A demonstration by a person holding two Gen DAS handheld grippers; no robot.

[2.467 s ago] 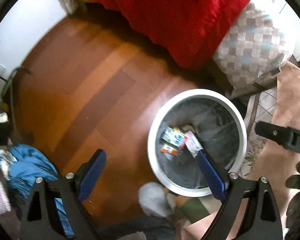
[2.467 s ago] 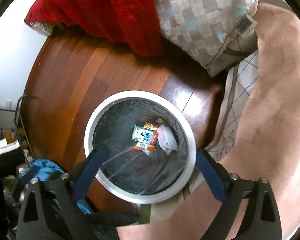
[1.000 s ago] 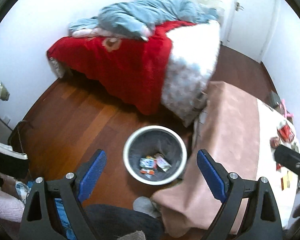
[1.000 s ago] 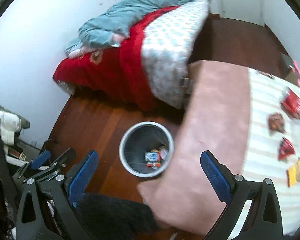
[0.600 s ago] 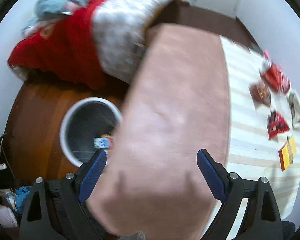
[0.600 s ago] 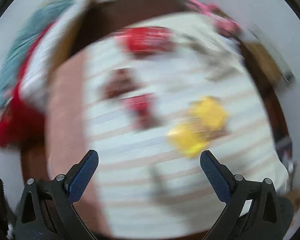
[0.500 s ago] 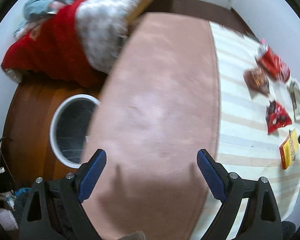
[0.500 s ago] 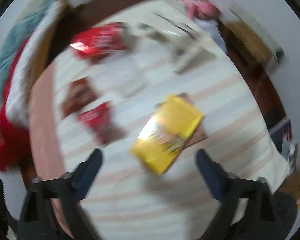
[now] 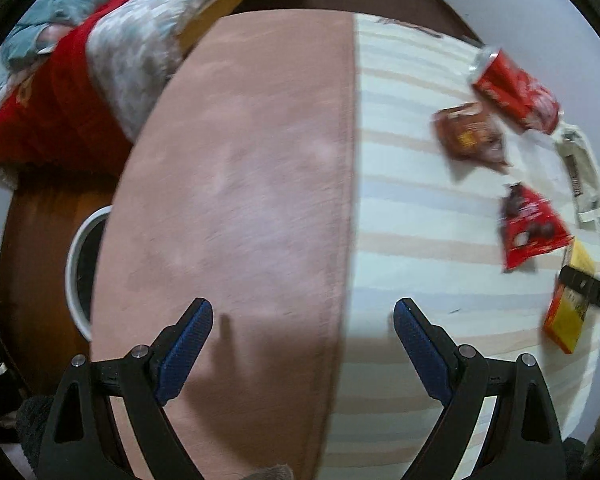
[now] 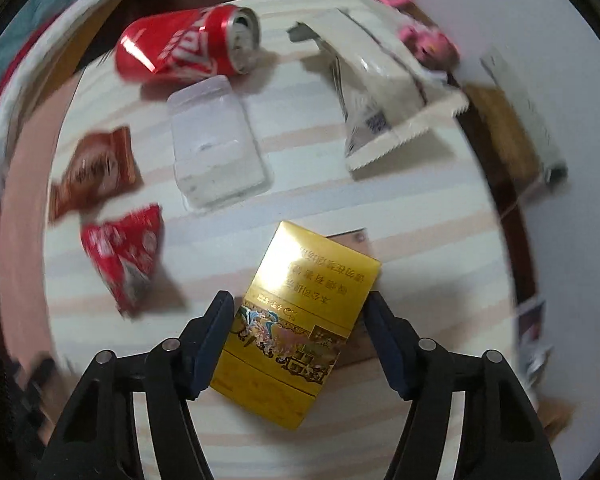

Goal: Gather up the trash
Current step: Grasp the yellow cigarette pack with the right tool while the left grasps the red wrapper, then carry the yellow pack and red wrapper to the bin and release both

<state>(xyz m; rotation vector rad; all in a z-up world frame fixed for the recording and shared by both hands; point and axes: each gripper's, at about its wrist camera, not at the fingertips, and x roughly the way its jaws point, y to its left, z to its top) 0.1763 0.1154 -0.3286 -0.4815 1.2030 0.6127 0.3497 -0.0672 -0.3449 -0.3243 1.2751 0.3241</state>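
Note:
A yellow box point(image 10: 300, 312) lies flat on the striped tablecloth point(image 10: 420, 216) between the fingers of my right gripper point(image 10: 300, 320). Its jaws are closing; the right pad is at the box's edge and a thin gap shows at the left pad. Beyond it lie a red wrapper point(image 10: 126, 252), a brown wrapper point(image 10: 94, 170), a clear plastic tub point(image 10: 216, 144), a red can point(image 10: 184, 46) on its side and a white wrapper point(image 10: 380, 92). My left gripper point(image 9: 303, 336) hangs open and empty over the pink cloth point(image 9: 240, 200). The white bin rim point(image 9: 74, 272) shows at the left on the floor.
In the left wrist view the striped tablecloth point(image 9: 420, 240) carries the can point(image 9: 516, 90), both wrappers and the yellow box point(image 9: 566, 320) at far right. A bed with a red blanket point(image 9: 48, 120) stands beyond the bin. A pink object point(image 10: 424, 38) lies at the table's far edge.
Both grippers swung from over the bin to above the table and came lower. The right gripper's jaws have narrowed around the yellow box. The left jaws kept their width.

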